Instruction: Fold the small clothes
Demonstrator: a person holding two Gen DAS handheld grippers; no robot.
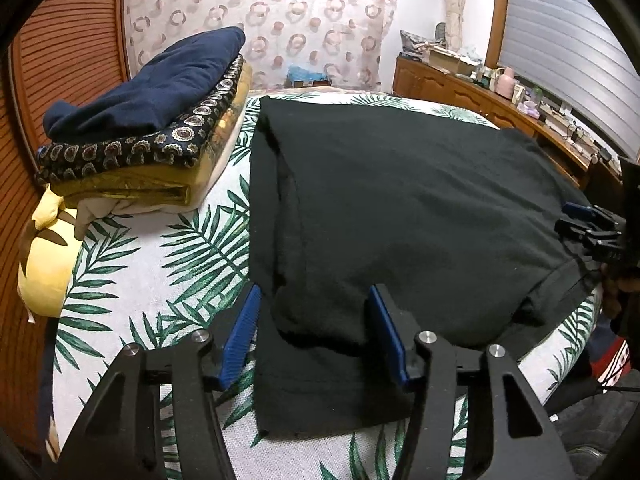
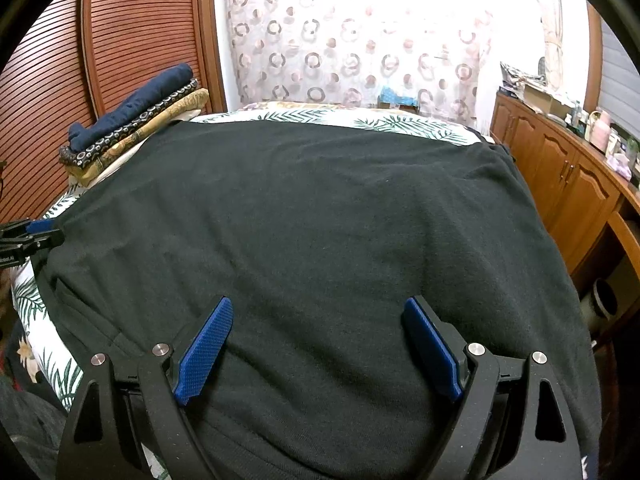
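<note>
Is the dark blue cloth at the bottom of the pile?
No, the dark blue cloth lies on top of the pile, above the patterned cloth and the golden one.

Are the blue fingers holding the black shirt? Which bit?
No. The left gripper straddles a fold at the near edge of the black shirt, its fingers not pinching it. The right gripper is wide open over the cloth.

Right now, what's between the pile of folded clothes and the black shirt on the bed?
Only a bare strip of leafy bedsheet lies between the pile of folded clothes and the black shirt, seen in the left wrist view.
</note>
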